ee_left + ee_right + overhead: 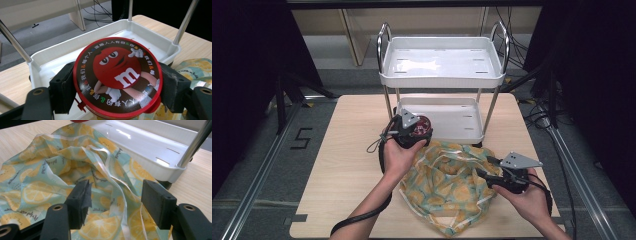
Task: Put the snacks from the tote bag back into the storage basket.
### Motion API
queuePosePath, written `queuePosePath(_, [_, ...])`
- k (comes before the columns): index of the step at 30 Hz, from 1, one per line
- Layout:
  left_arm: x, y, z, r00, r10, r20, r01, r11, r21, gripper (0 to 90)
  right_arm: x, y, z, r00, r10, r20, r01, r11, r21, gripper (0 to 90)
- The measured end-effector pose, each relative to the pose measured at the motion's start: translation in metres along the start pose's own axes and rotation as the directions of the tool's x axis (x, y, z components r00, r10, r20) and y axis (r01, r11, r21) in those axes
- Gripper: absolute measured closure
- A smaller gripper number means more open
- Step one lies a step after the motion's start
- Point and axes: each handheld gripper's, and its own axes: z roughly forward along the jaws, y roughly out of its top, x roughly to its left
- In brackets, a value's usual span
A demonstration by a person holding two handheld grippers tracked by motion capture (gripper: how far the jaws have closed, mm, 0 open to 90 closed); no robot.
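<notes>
A round red tin (pixel 117 77) with a cartoon candy face on its lid sits clamped between the pads of my left gripper (pixel 117 85). In the high view that left gripper (pixel 408 131) holds the tin (pixel 421 128) at the front left corner of the white cart's lower tray (pixel 464 120). A crumpled bag (pixel 447 182) printed with lemon slices lies on the wooden table (pixel 347 165). My right gripper (pixel 488 169) rests at its right edge. Its jaws stand apart over the bag's fabric (pixel 62 177) in the right gripper view, and my right gripper (pixel 115 202) grips nothing.
The white two-tier cart (pixel 442 62) stands at the table's far side, with chrome posts (pixel 15 42) at its corners. Its lower tray's rim (pixel 160 167) lies close beside the bag. Dark frames and cables flank the table.
</notes>
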Motion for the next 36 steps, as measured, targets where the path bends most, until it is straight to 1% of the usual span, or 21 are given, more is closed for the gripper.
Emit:
queuePosePath(1, [0.000,0.000,0.000,1.0000,-0.001,-0.002,0.001,1.0000,-0.001,25.4,0.003,0.000,-0.001,0.9991,0.043,-0.004,-0.043,0.999,0.015,41.2])
queuePosePath(3, [0.001,0.001,0.001,1.0000,-0.004,-0.002,0.004,1.0000,-0.002,25.4,0.001,0.000,0.000,1.0000,0.009,0.003,-0.009,1.000,-0.008,41.2])
queuePosePath(6, [0.002,0.001,0.004,1.0000,-0.005,-0.006,0.005,1.0000,-0.004,25.4,0.000,-0.001,-0.001,1.0000,-0.002,-0.002,0.002,1.000,-0.007,41.3])
queuePosePath(8, [0.003,0.002,0.006,1.0000,0.002,-0.007,-0.002,1.0000,-0.007,25.4,0.001,-0.001,-0.003,0.9996,0.029,-0.002,-0.029,1.000,0.012,41.3])
queuePosePath(10, [0.002,0.002,0.007,0.9998,-0.017,-0.011,0.017,0.9998,-0.009,25.4,0.001,-0.001,-0.002,0.9998,0.020,0.001,-0.020,1.000,0.009,41.3])
queuePosePath(11, [0.002,0.002,0.007,0.9998,-0.012,-0.013,0.012,0.9999,-0.006,25.4,0.002,-0.001,-0.002,0.9991,0.042,0.000,-0.042,0.999,0.010,41.3])
queuePosePath(14, [0.003,0.003,0.011,0.9997,-0.005,-0.023,0.005,1.0000,-0.001,25.4,0.003,-0.002,-0.003,0.9986,0.053,-0.007,-0.052,0.998,0.018,41.3])
queuePosePath(15, [0.003,0.003,0.011,0.9997,-0.005,-0.023,0.005,1.0000,-0.001,25.4,0.003,-0.002,-0.003,0.9986,0.053,-0.007,-0.052,0.998,0.018,41.3])
queuePosePath(17, [0.002,0.002,0.014,0.9994,-0.020,-0.026,0.020,0.9998,-0.005,25.4,0.000,-0.003,0.000,0.9999,0.014,0.000,-0.014,1.000,-0.001,41.4])
queuePosePath(20, [0.004,0.003,0.016,0.9994,0.005,-0.035,-0.005,1.0000,-0.004,25.4,0.000,-0.003,0.000,0.9999,0.014,0.004,-0.014,1.000,-0.003,41.4])
queuePosePath(22, [0.004,0.002,0.017,0.9992,-0.015,-0.037,0.015,0.9999,-0.004,25.4,0.000,-0.003,0.000,0.9999,0.013,0.004,-0.013,1.000,-0.004,41.4])
queuePosePath(25, [0.005,0.002,0.019,0.9988,-0.017,-0.046,0.017,0.9998,-0.004,25.4,-0.002,-0.002,-0.001,1.0000,-0.002,0.005,0.002,1.000,-0.008,41.4])
queuePosePath(26, [0.006,0.003,0.019,0.9988,0.008,-0.048,-0.008,1.0000,-0.004,25.4,0.000,-0.003,0.000,0.9997,0.023,0.007,-0.023,1.000,-0.002,41.4])
queuePosePath(27, [0.006,0.003,0.019,0.9988,0.008,-0.048,-0.008,1.0000,-0.004,25.4,0.000,-0.003,0.000,0.9997,0.023,0.007,-0.023,1.000,-0.002,41.4])
queuePosePath(28, [0.005,0.002,0.020,0.9988,-0.007,-0.048,0.006,1.0000,-0.003,25.4,0.000,-0.003,0.000,0.9999,0.016,0.005,-0.016,1.000,-0.002,41.4])
queuePosePath(29, [0.004,0.002,0.022,0.9985,-0.018,-0.052,0.017,0.9998,-0.005,25.4,0.002,-0.003,-0.001,0.9990,0.044,-0.002,-0.044,0.999,0.018,41.4])
queuePosePath(31, [0.004,0.002,0.022,0.9987,-0.005,-0.050,0.005,1.0000,-0.004,25.4,0.000,-0.003,0.000,0.9999,0.013,0.004,-0.013,1.000,-0.004,41.4])
queuePosePath(32, [0.005,0.002,0.022,0.9986,0.007,-0.052,-0.007,1.0000,-0.004,25.4,0.000,-0.003,0.000,0.9999,0.013,0.004,-0.013,1.000,-0.004,41.4])
queuePosePath(33, [0.003,0.002,0.023,0.9986,-0.012,-0.052,0.012,0.9999,-0.002,25.4,0.000,-0.003,0.000,0.9998,0.019,0.003,-0.019,1.000,0.000,41.4])
queuePosePath(35, [0.003,0.002,0.025,0.9983,-0.013,-0.056,0.012,0.9999,-0.008,25.4,0.002,-0.003,-0.002,0.9990,0.043,-0.013,-0.042,0.999,0.027,41.4])
queuePosePath(36, [0.003,0.002,0.025,0.9981,-0.012,-0.061,0.011,0.9999,-0.008,25.4,0.001,-0.003,-0.001,0.9995,0.031,-0.010,-0.030,0.999,0.022,41.4])
